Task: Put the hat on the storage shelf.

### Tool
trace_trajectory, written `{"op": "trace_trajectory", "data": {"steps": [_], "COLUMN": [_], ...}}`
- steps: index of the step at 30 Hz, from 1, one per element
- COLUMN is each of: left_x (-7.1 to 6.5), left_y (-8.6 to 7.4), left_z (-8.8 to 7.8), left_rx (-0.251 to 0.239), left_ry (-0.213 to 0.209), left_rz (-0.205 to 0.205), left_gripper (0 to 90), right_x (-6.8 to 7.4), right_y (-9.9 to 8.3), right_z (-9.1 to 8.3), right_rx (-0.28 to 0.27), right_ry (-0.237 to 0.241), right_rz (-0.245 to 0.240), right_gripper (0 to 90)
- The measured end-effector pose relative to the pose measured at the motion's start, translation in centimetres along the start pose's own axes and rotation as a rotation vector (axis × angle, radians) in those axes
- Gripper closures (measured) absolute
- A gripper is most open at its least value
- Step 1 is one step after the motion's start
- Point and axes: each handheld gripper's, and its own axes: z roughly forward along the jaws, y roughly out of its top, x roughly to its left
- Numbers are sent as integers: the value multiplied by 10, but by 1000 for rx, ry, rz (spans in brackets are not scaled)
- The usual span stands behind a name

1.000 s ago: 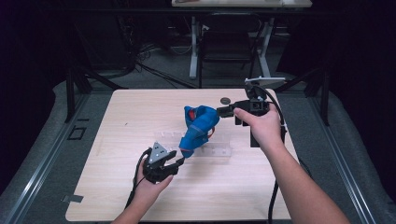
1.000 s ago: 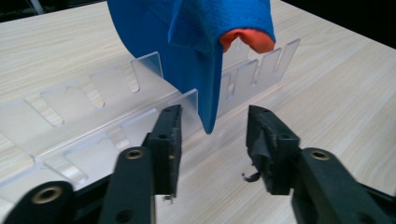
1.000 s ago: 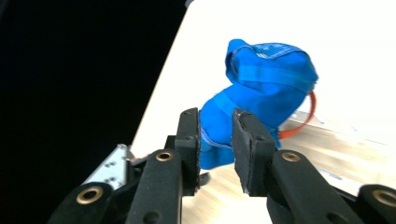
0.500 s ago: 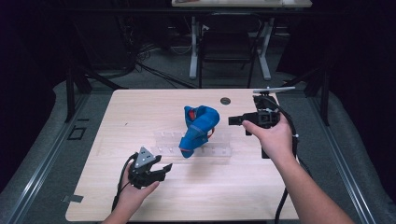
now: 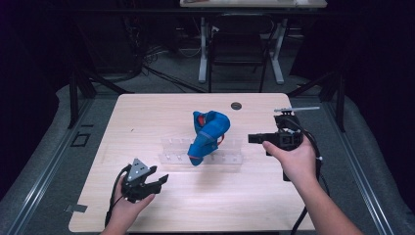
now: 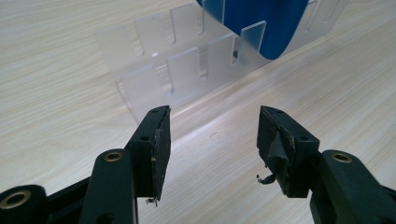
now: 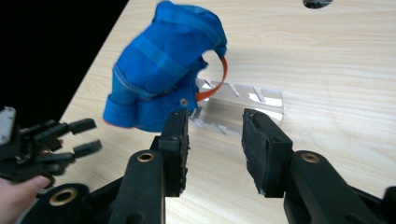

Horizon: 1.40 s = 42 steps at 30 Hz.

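Now both of my tools are off the blue fabric bag (image 5: pixel 209 136), which stands propped in the clear acrylic slotted rack (image 5: pixel 205 157) near the middle of the table (image 5: pixel 147 112). The bag leans, its lower end down among the rack's slots and its rounded upper end tilted toward the far right; an orange loop (image 7: pixel 223 77) shows at its side in the right gripper view. My left tool (image 5: pixel 155 180) sits low at the near left of the table, well apart from the bag, and its jaws have just been opening; they stand wide with nothing between them. In the left gripper view that tool (image 6: pixel 212 140) looks along the bare wood toward the near end of the rack (image 6: pixel 187 70), with a patch of the blue bag (image 6: pixel 261 23) showing through the clear plastic at the top. My right tool (image 5: pixel 254 138) is held level at the right of the rack, its jaws pointing left toward the bag but not touching it; these jaws have just been opening too, and the gap between them is empty. In the right gripper view my right tool (image 7: pixel 215 135) has the bag (image 7: pixel 163 70) just past its left-hand jaw, the rack (image 7: pixel 238 105) beyond the gap, and my other hand with the left tool (image 7: pixel 56 140) farther off at the lower left. A small dark round disc (image 5: pixel 236 105) lies on the far side of the table, apart from everything else.
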Motion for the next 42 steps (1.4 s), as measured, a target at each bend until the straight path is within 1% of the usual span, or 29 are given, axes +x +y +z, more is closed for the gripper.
{"op": "trace_trajectory", "data": {"steps": [1,2,3,4,5,6,7,8,10,11,13,14,17,18,22,24,25,26,27,28,30,31,32,36,37,38,39,41,42], "left_x": [4,4,9,9,14,16,16,18,21,22,23,24,24,24,23,23,23,22,22,22,21,20,19,19,19,19,19,19,18], "left_y": [-4,-4,-11,-11,-16,-18,-18,-19,-21,-22,-23,-24,-25,-25,-26,-26,-26,-27,-27,-26,-26,-26,-26,-27,-27,-27,-28,-28,-27], "left_z": [-2,-2,-2,-2,-2,-2,-2,-2,-1,-1,0,0,0,0,1,2,2,2,2,2,3,3,3,3,4,4,4,4,4], "left_rx": [-10,-10,-17,-17,-10,-6,-6,-6,-8,-3,-5,-2,5,2,-5,-4,-3,-3,-3,-2,-1,-2,-3,-1,-7,-7,-7,-10,-13], "left_ry": [-3,-3,-7,-7,-6,-4,-4,-2,7,6,4,4,2,2,4,3,1,-1,-1,-1,-7,-6,-2,3,2,2,4,3,-6], "left_rz": [6,6,-4,-4,-20,-31,-31,-39,-46,-51,-59,-64,-69,-73,-77,-78,-79,-78,-78,-73,-72,-72,-59,-54,-57,-57,-57,-53,-49], "left_gripper": [456,455,456,456,457,458,458,458,458,458,458,457,457,456,456,456,456,456,456,455,454,454,453,450,446,446,445,444,445], "right_x": [1,1,0,0,-3,-4,-4,-5,-9,-12,-13,-16,-17,-19,-22,-25,-25,-27,-27,-29,-30,-32,-35,-40,-43,-43,-46,-47,-50], "right_y": [-6,-6,-11,-11,-16,-19,-19,-21,-29,-34,-38,-45,-52,-60,-74,-83,-83,-90,-90,-98,-101,-105,-110,-119,-126,-126,-131,-134,-138], "right_z": [-1,-1,-2,-2,-1,0,0,1,3,6,7,9,12,14,18,22,22,25,25,28,30,32,35,40,43,43,45,46,48], "right_rx": [1,1,-19,-19,-7,-4,-4,-5,-9,-7,-9,-6,-15,-30,-54,-57,-57,-57,-57,-62,-68,-64,-72,-74,-92,-92,-106,-112,-129], "right_ry": [-48,-48,-62,-62,-55,-65,-65,-86,-79,-97,-101,-121,-130,-143,-178,-195,-195,-212,-212,-216,-215,-226,-231,-226,-233,-233,-233,-234,-249], "right_rz": [-30,-30,-53,-53,-42,-48,-48,-59,-50,-59,-64,-73,-80,-91,-124,-132,-132,-143,-143,-139,-136,-135,-140,-143,-157,-157,-165,-160,-180], "right_gripper": [603,603,591,591,587,584,584,581,578,577,577,577,574,569,562,556,556,554,554,548,542,538,531,519,509,509,505,502,494]}}
